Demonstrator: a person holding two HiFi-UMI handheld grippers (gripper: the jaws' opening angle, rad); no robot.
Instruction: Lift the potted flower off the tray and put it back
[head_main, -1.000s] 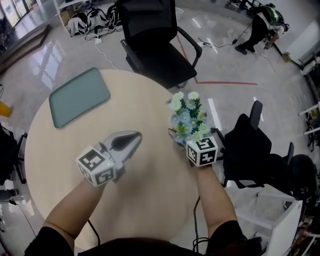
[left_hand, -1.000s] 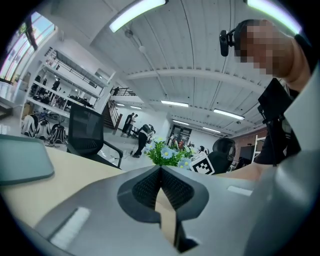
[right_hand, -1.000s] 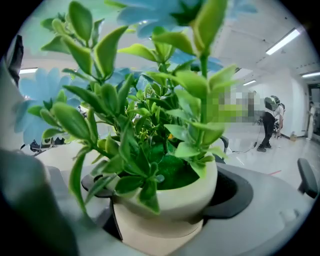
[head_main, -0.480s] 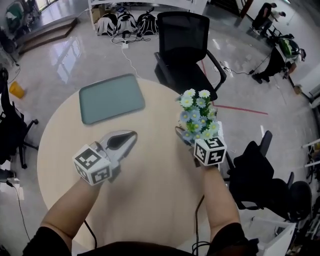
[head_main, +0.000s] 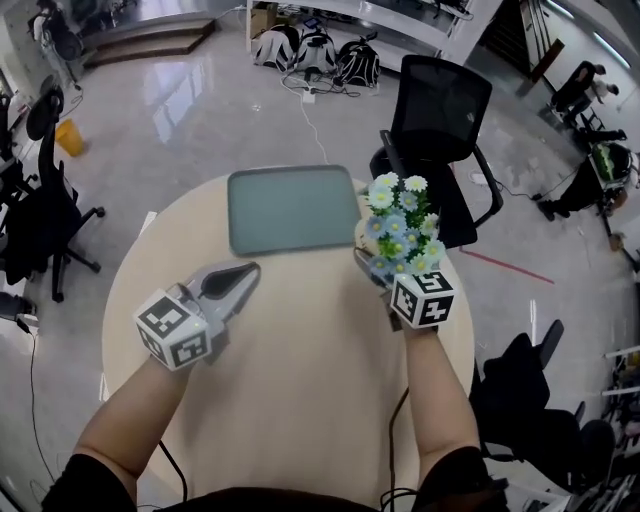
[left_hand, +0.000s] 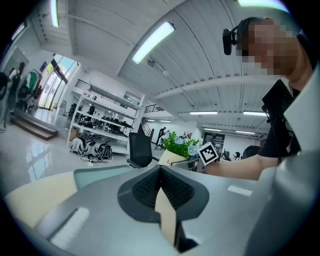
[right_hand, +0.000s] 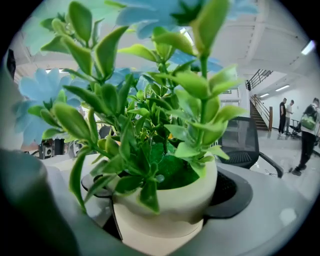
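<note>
1. Potted flower (head_main: 398, 225), blue and white blooms in a cream round pot (right_hand: 165, 200), stands upright in the right gripper (head_main: 388, 278), whose jaws clamp the pot's sides.
2. It is just off the right edge of the grey-green rectangular tray (head_main: 292, 208), over the round beige table (head_main: 300, 390); I cannot tell whether it touches the table.
3. Left gripper (head_main: 235, 280), jaws pressed together on nothing, hovers nearer the person than the tray.
4. Putting it back likely means carrying the pot leftward onto the tray, and the right gripper is the one placed for it.
</note>
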